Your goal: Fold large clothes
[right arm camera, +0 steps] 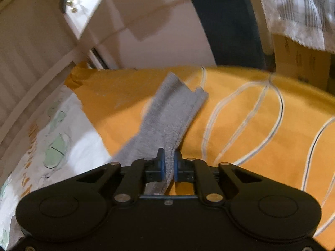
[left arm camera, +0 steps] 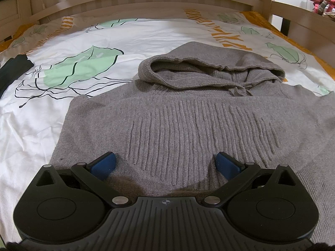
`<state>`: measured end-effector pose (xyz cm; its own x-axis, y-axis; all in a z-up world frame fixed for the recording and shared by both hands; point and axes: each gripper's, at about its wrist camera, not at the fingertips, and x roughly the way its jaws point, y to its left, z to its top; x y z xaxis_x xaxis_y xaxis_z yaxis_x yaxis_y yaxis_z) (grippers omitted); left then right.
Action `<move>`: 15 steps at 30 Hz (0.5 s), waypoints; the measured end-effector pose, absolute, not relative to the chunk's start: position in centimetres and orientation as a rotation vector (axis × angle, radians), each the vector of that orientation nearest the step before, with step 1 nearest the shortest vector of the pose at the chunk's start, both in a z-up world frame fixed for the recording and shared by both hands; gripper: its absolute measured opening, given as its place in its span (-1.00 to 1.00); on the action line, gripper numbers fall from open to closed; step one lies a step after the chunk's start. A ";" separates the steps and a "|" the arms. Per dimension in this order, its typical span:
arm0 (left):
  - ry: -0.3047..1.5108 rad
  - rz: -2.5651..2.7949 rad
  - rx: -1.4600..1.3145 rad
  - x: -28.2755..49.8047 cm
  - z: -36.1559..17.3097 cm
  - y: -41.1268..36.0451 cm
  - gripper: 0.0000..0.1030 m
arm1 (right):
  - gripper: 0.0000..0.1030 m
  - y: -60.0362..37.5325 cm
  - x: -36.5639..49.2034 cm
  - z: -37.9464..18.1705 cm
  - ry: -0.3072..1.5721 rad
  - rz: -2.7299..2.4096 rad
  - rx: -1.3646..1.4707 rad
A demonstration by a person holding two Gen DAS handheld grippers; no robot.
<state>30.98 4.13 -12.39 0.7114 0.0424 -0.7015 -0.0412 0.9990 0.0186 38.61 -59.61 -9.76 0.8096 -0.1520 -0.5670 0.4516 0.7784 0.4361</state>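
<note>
Right gripper (right arm camera: 169, 165) is clamped tight on the grey sleeve (right arm camera: 167, 115) out over the orange bedspread edge (right arm camera: 240, 125); left gripper (left arm camera: 165, 163) hangs wide open, holding nothing, above the ribbed front of the grey knit hoodie (left arm camera: 188, 121), which lies flat on the leaf-print sheet (left arm camera: 73, 69). We'd guess the risk is a thin pinch: the loose knit slips or stretches, or the unpinned body drags as the sleeve folds in. Count: one hoodie, one sleeve held, two grippers.
</note>
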 end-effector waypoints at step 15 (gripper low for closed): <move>0.774 0.036 -0.018 30.7 -12.2 4.4 1.00 | -0.72 -38.4 36.5 3.7 0.409 0.225 0.288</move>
<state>30.75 4.39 -12.22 0.7143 0.0259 -0.6993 -0.0393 0.9992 -0.0032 36.51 -38.39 3.66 0.8937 0.2710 -0.3577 -0.1559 0.9349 0.3187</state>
